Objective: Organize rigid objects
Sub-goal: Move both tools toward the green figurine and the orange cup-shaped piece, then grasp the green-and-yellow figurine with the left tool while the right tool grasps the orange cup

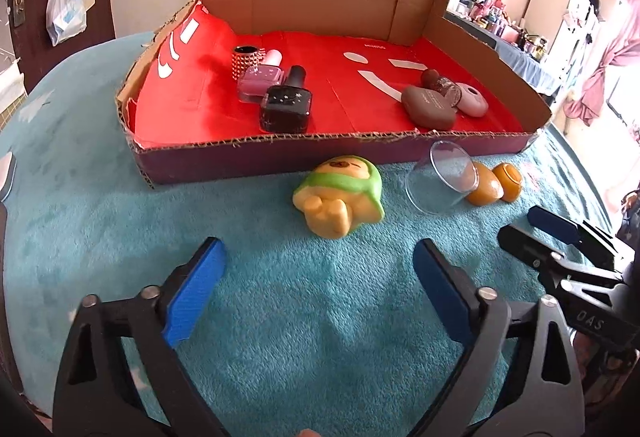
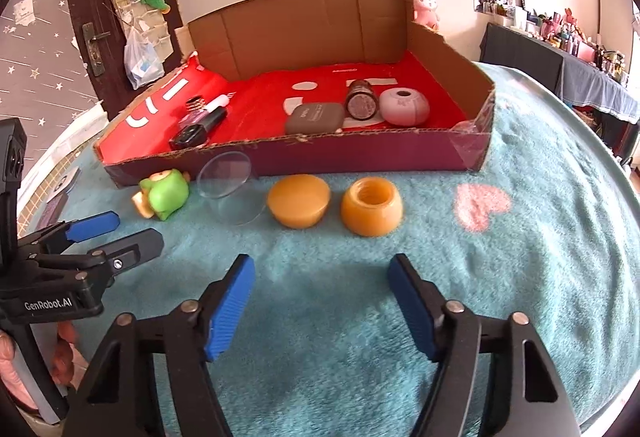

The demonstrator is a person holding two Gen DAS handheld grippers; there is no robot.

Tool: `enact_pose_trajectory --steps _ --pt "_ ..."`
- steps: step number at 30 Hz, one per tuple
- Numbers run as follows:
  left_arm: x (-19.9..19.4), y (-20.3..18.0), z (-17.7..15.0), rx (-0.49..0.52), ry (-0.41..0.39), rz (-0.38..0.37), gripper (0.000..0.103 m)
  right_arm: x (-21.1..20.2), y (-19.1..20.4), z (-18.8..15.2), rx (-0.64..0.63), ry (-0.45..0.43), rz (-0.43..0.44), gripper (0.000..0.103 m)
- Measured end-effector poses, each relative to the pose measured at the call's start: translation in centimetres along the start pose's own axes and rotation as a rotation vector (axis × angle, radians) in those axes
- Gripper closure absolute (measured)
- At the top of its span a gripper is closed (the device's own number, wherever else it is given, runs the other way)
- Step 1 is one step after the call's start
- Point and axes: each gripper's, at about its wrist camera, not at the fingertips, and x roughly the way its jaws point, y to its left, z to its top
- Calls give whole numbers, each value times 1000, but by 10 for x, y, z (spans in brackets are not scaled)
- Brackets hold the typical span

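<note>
On the teal blanket, seen from my left wrist view, the left gripper (image 1: 318,285) hangs with its fingers spread and nothing between them, aimed at the green-and-yellow toy (image 1: 340,197) lying on its back just ahead. That toy sits just outside the front wall of the cardboard tray (image 1: 280,153), so I judge it is waiting to be sorted in. Inside on the red lining, the black bottle (image 1: 286,105) and pink bottle (image 1: 258,83) lie grouped at the left, the brown case (image 1: 430,107) and mauve pebble-shaped thing (image 1: 472,101) at the right: like things seem to be kept together.

Across in the right wrist view, the right gripper (image 2: 322,297) also has its fingers apart and empty, pointing between the amber lid (image 2: 298,201) and the amber jar (image 2: 372,207), which stand side by side and apart on the blanket. A clear cup (image 2: 232,189) lies tipped over beside the lid, near the tray's wall.
</note>
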Motion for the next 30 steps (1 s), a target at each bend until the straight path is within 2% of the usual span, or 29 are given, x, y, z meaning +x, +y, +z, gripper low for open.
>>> enact_pose_trajectory --steps 5,8,14,25,27,30 --pt "6 0 5 7 -2 18 19 4 -10 5 6 -3 -56 42" --pt "9 -4 7 19 -5 22 21 9 -13 11 -7 3 -82 42" --pt "14 -6 14 24 -5 24 36 21 -12 23 -34 10 -114 45" --pt "23 -20 25 57 3 8 47 32 -9 35 -61 40 -115 55" --pt "23 -19 26 55 -2 14 56 32 -9 35 -60 39 -115 62" --pt "22 -15 26 40 -3 -2 56 31 -9 34 -60 35 -113 62"
